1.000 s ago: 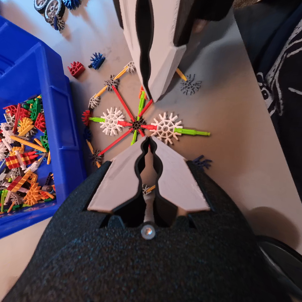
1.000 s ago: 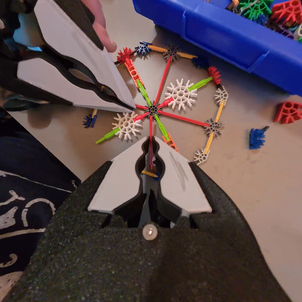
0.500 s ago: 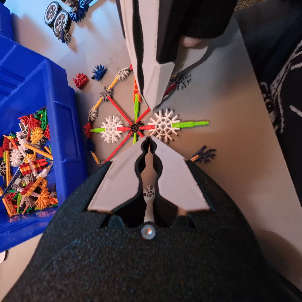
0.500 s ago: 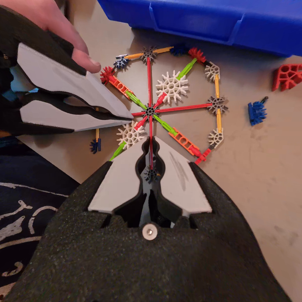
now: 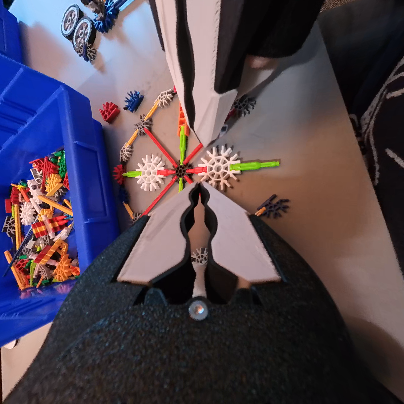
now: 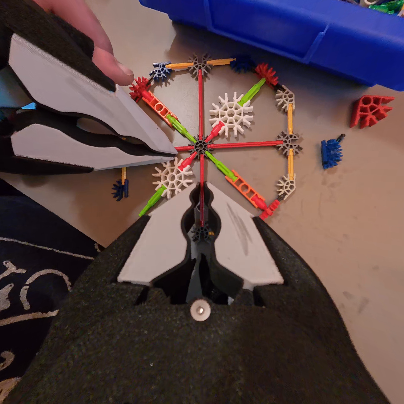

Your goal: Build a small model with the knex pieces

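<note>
Beige tabletop [image 6: 328,229], blue bin [image 5: 87,175] beside wheel build [image 6: 201,145] | since a second ago: wheel has rotated under you, a second orange spoke now in the right view | right gripper [image 6: 201,185]: jaws pinched on red rod [image 6: 202,196] | left gripper [image 5: 199,185]: closed on another red spoke beside the hub.
</note>
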The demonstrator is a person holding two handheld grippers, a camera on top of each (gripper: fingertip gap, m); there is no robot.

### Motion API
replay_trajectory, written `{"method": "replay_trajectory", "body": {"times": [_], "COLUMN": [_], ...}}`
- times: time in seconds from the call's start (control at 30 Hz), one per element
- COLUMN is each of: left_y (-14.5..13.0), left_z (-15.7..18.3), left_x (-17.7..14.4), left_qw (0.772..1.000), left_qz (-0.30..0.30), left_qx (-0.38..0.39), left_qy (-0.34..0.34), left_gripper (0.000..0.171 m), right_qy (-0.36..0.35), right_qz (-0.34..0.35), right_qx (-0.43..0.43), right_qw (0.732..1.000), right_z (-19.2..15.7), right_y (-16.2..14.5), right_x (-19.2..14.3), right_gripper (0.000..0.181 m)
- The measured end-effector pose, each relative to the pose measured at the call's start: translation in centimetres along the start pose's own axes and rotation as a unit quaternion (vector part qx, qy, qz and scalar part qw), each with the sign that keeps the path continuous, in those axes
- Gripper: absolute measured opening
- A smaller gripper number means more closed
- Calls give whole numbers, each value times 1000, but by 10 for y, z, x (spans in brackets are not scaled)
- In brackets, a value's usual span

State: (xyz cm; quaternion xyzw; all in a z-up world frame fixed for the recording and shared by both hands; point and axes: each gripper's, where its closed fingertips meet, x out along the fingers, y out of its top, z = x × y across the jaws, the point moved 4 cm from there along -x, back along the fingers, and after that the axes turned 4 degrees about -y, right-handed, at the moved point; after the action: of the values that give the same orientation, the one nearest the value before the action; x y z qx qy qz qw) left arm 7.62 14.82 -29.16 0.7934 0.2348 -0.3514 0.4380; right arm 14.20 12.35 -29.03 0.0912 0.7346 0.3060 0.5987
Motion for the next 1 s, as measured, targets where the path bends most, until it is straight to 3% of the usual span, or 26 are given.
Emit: {"method": "replay_trajectory", "body": {"times": [0.6, 1.0], "left_y": [1, 1], "left_z": [0, 0], "left_x": [-1, -2], "left_qw": [1000, 1000], "left_qz": [-2, -2], "left_qx": [7, 7], "left_qy": [2, 2], "left_gripper": [0, 0], "right_qy": [-9, 10], "right_qz": [-1, 30], "right_qx": [-9, -16], "right_qw": [1000, 999], "right_z": [2, 1], "right_y": [1, 8], "right_x": [-1, -6], "right_gripper": [13, 3]}}
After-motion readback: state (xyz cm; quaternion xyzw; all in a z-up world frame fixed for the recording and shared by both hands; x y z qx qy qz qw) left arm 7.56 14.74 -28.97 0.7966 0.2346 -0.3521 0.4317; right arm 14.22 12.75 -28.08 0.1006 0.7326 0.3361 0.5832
